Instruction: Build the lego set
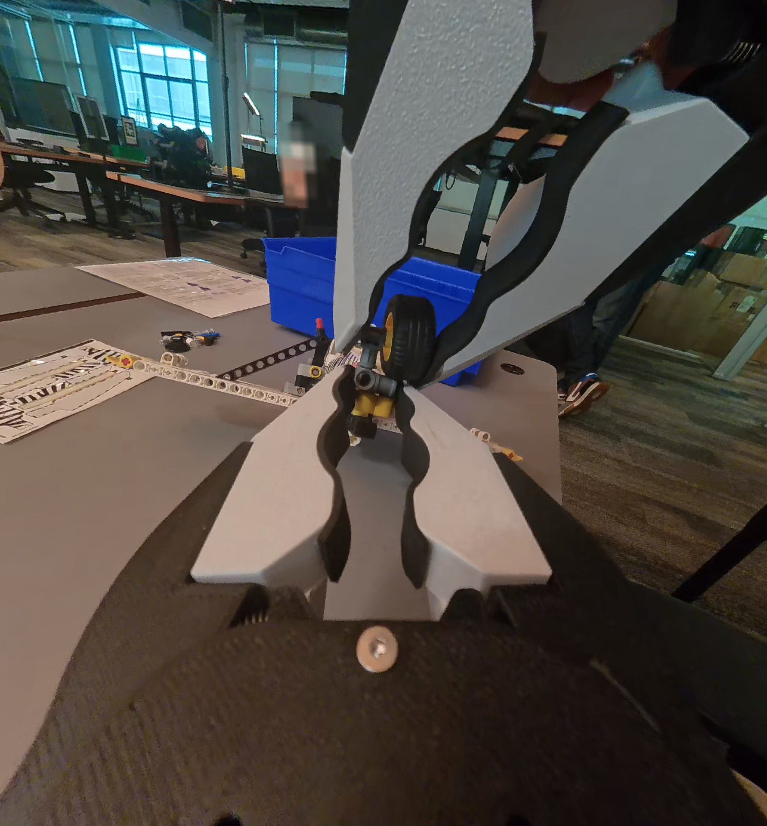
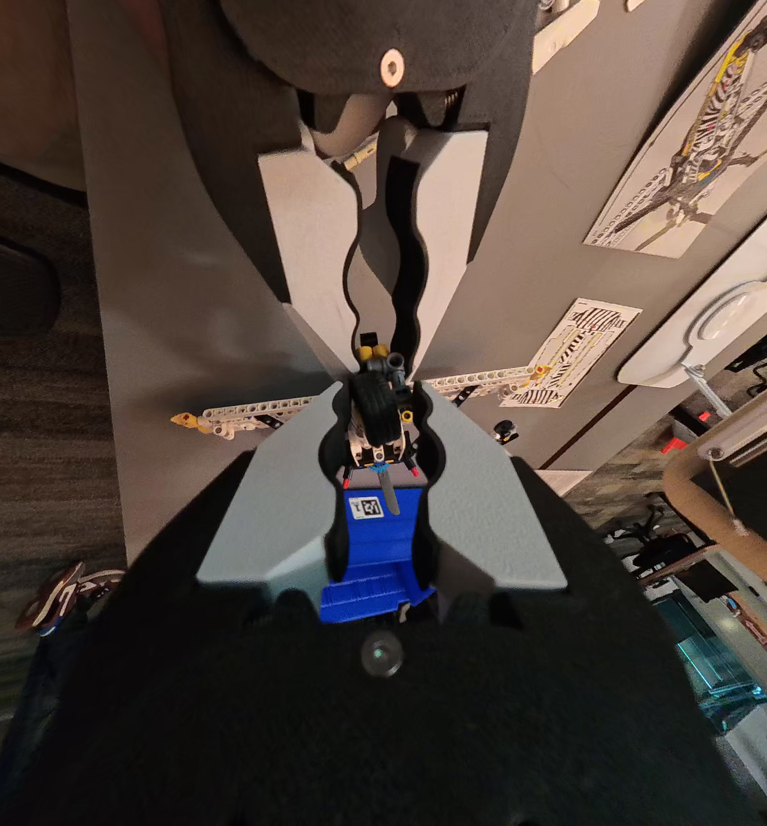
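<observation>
The lego model point(image 1: 212, 382) is a plane-like build with long white beam wings and yellow tips, resting on the grey table point(image 1: 104, 469). My left gripper point(image 1: 372, 393) is shut on the model's middle, on a yellow block point(image 1: 372, 404) under a grey connector point(image 1: 372, 380). My right gripper point(image 1: 399, 353) comes down from above and is shut on a black wheel with a yellow hub point(image 1: 411, 339), held against the connector. In the right wrist view my right gripper point(image 2: 379, 398) holds the wheel point(image 2: 372, 411), facing the left gripper point(image 2: 379, 355). The wings point(image 2: 247, 409) spread to both sides.
A blue bin point(image 1: 301, 281) stands just behind the model. A zebra-striped sticker sheet point(image 1: 37, 393) and a printed page point(image 1: 180, 281) lie at the left, with small loose parts point(image 1: 189, 337) between them. A person's shoe point(image 1: 583, 393) is beyond the table's right edge. My two grippers' fingertips are within a few centimetres of each other.
</observation>
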